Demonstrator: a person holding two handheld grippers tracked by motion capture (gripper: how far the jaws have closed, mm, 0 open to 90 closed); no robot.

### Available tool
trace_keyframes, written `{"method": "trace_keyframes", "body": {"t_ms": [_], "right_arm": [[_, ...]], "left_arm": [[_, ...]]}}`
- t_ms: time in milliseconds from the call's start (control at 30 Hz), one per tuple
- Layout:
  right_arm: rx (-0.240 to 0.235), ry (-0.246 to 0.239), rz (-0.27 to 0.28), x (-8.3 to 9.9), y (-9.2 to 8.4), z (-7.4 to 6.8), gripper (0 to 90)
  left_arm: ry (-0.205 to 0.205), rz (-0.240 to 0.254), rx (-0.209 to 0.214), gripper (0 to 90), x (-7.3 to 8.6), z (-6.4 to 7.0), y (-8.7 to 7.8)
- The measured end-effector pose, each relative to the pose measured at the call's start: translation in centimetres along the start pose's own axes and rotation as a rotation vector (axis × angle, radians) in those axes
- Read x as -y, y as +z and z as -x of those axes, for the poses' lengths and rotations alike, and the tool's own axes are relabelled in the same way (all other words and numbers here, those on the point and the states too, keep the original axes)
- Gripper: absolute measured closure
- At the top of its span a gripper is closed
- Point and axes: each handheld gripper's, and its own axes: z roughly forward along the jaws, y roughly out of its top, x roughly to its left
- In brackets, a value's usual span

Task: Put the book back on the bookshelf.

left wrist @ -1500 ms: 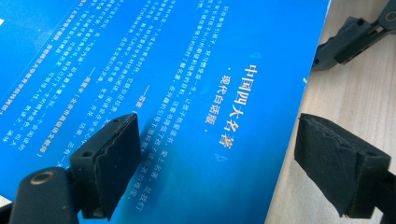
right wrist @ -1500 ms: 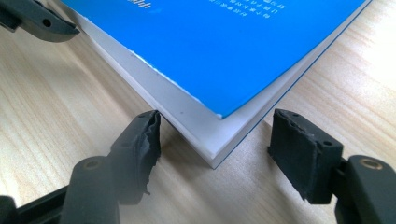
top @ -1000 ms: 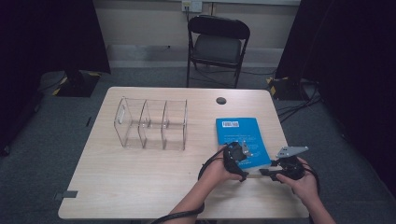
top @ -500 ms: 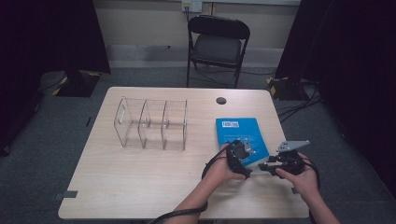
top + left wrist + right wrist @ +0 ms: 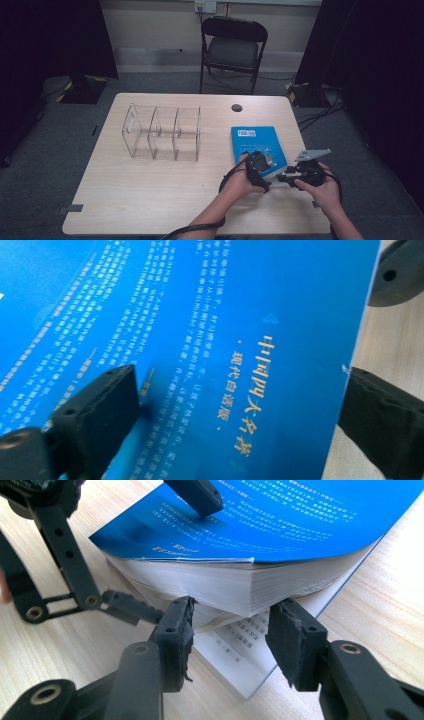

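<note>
High view: your one counter [image 5: 150,200] carries a single clear three-bay organiser [image 5: 162,132] toward its far left and one blue book [image 5: 257,145] toward the right edge, nearer your side than the far one. A single folding chair [image 5: 232,47] stands on the floor beyond the far edge.

Both your forearms come in over the near edge, angled toward the book's near end. Your left hand [image 5: 240,180] is curled around the left tool [image 5: 260,167], which sits on the book's near corner. Your right hand [image 5: 320,187] holds the right tool [image 5: 287,176] level, just off the same near end and pointing left at the book's side, its grey plate up.

In the left gripper view, your left tool [image 5: 235,405] has its jaws standing wide apart: one pad lies on the blue cover, the other sits past the book's edge over the bare wood, so nothing is clamped.

In the right gripper view, your right tool [image 5: 230,640] has its jaws a little apart, at the page block just under the lifted cover and upper pages; whether the two pads press on the pages you cannot tell. The other tool's jaw rests on top of the cover.
</note>
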Motion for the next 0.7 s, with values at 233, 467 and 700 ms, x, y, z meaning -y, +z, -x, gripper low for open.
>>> {"method": "trace_keyframes", "body": {"t_ms": [233,467,700], "right_arm": [[-0.006,-0.001,-0.012,-0.2,0.0,0.1,52.9],[-0.027,0.028,0.013,0.4,0.2,0.4,52.2],[-0.013,0.01,0.014,1.5,1.1,0.6,33.8]], "left_arm": [[-0.008,0.003,-0.027,16.2,0.0,0.0,-0.2],[0.033,0.004,-0.024,26.9,0.0,0.1,-0.5],[0.098,0.03,0.0,36.9,0.0,0.2,-0.6]]}}
